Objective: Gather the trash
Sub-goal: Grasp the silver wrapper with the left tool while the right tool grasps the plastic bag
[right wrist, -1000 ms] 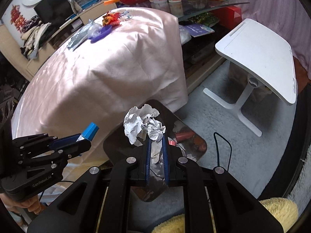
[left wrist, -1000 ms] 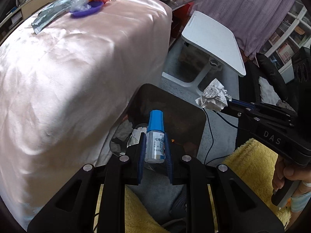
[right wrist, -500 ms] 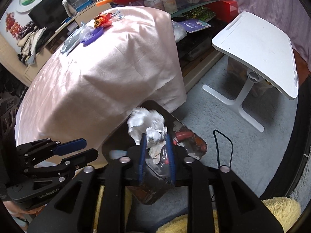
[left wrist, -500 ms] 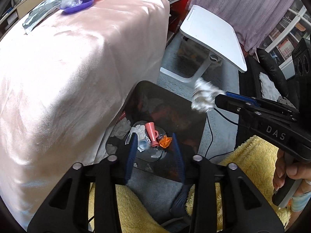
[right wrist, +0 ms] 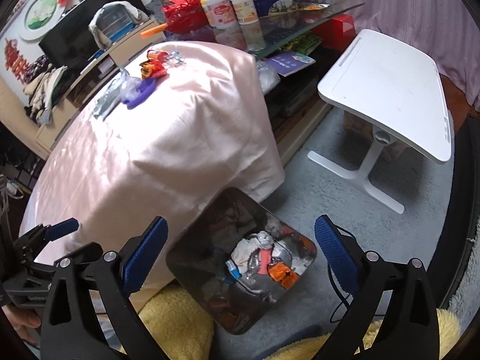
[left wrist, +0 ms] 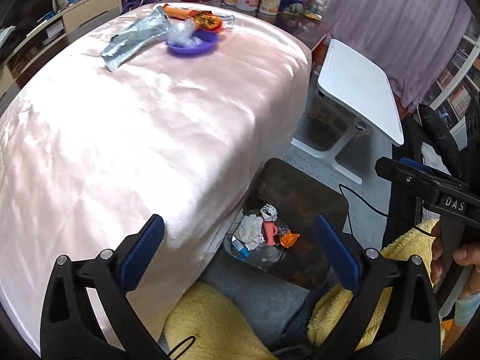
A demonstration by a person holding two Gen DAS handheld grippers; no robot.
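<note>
Left claw wide open, empty, over trash bin. Right claw same. Silver wrapper lies far off on pink surface: light, crinkly, slippery; pinch edge.

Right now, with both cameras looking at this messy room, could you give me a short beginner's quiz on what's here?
1. True or false: the left claw is holding a bottle.
2. Where does the crumpled paper lie? A) on the pink cloth B) in the bin C) on the white table
3. Fill in: on the pink cloth, clear plastic sits in a ___ dish.

Key: 1 false, since both it and the right claw are open and hold nothing. 2 B. 3 purple.
</note>
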